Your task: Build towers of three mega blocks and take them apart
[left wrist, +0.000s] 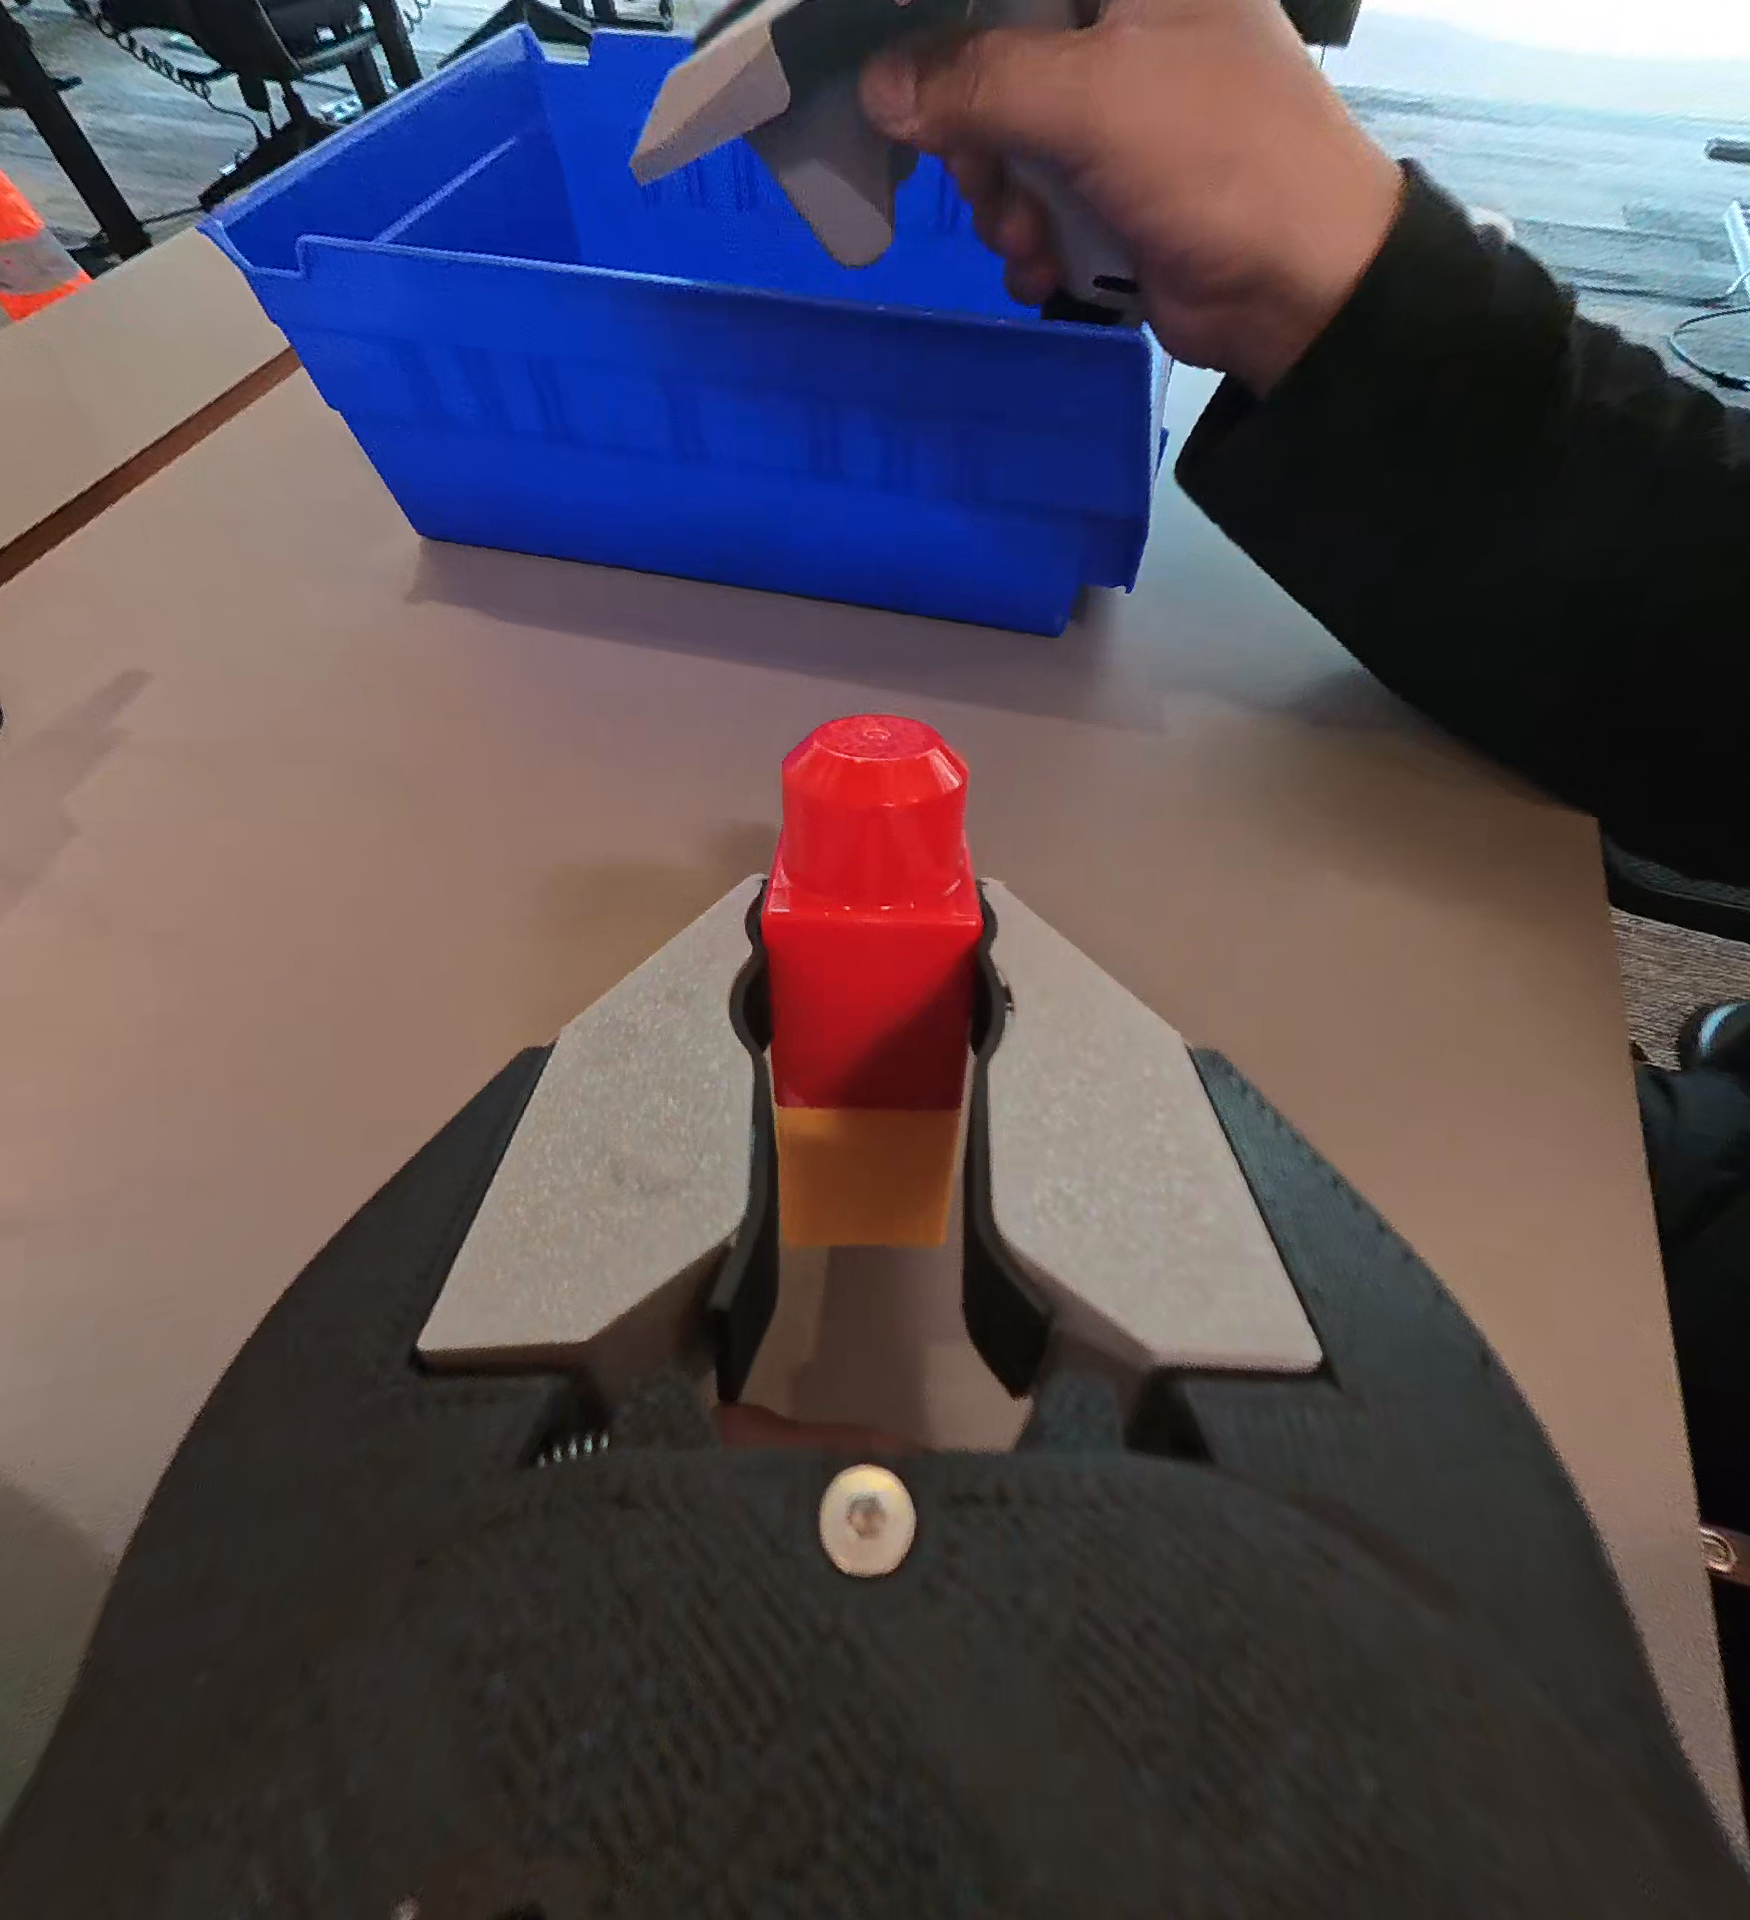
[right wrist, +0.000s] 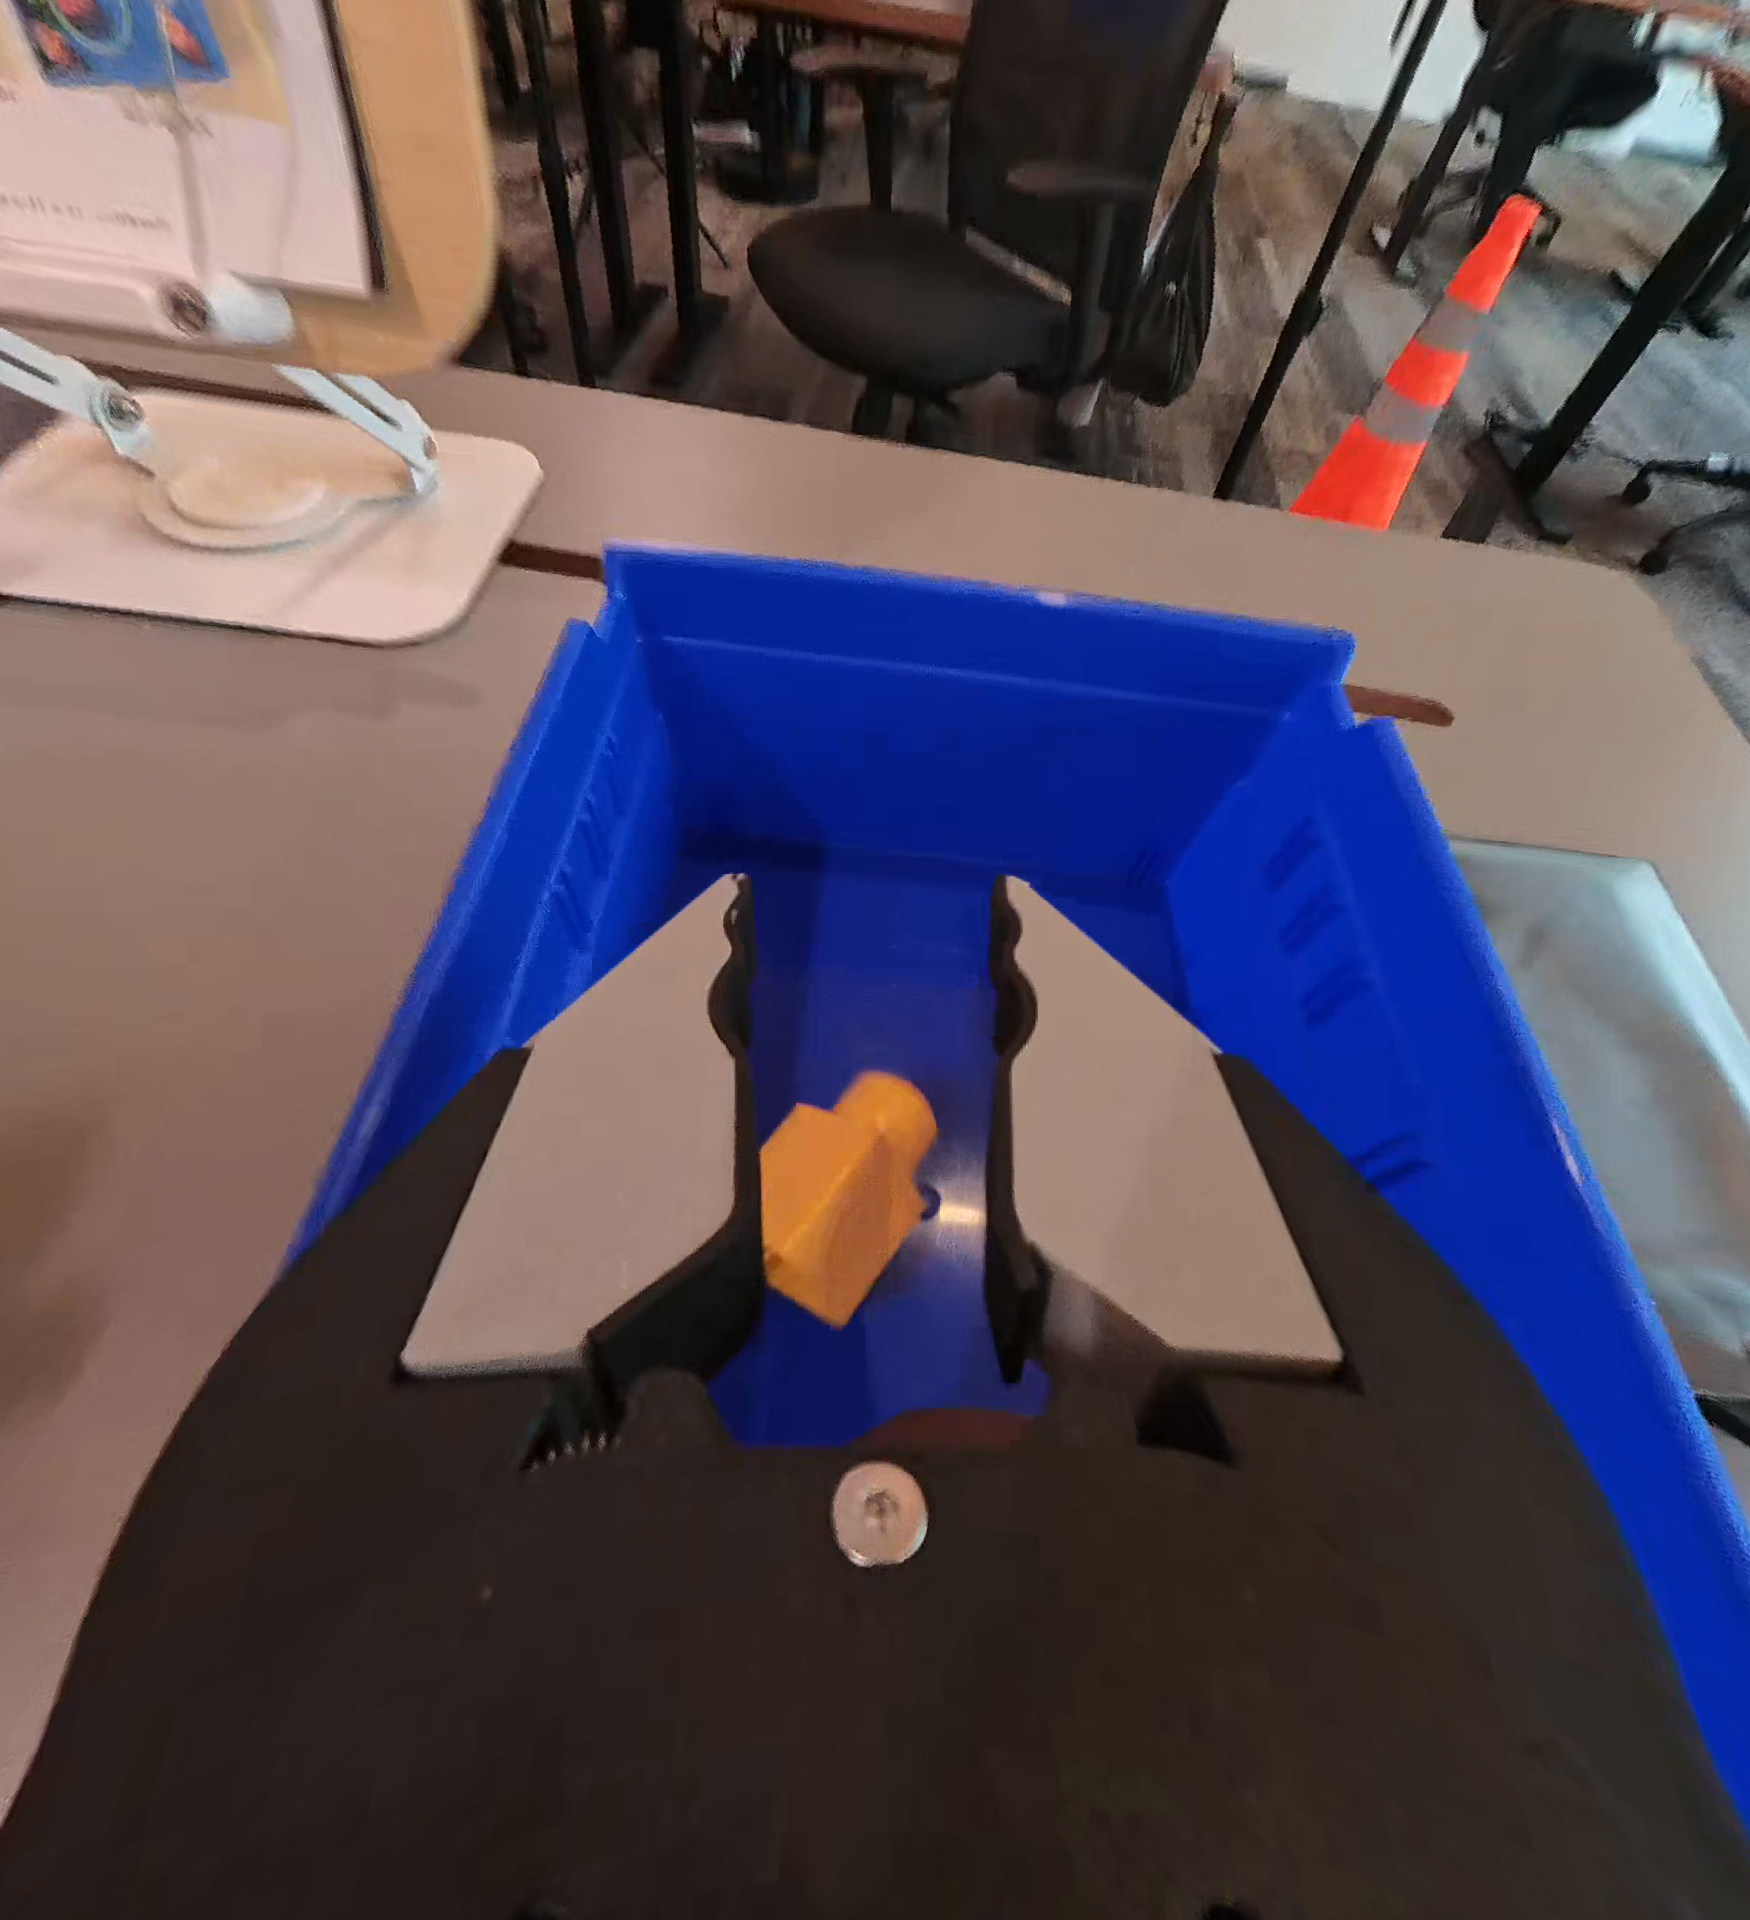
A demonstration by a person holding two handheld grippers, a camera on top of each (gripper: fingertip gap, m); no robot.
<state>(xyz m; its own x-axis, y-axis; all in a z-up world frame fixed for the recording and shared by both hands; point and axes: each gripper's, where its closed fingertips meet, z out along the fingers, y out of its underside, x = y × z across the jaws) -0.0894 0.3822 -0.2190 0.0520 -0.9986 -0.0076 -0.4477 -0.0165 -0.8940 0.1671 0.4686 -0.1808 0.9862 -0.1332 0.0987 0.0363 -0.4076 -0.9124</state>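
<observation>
Now | left hand-held gripper (left wrist: 872, 925) clamps red block (left wrist: 869, 997) atop orange block (left wrist: 866, 1174) | right hand-held gripper (right wrist: 866, 904) parted, apparently holding nothing

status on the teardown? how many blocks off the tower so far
One looks off: a loose yellow block is in the blue bin, seen between the open fingers of the right tool, untouched by them. In hand: the left tool clamps a two-block stack, red block on a yellow-orange block. Left: separate those two and bin them.
</observation>
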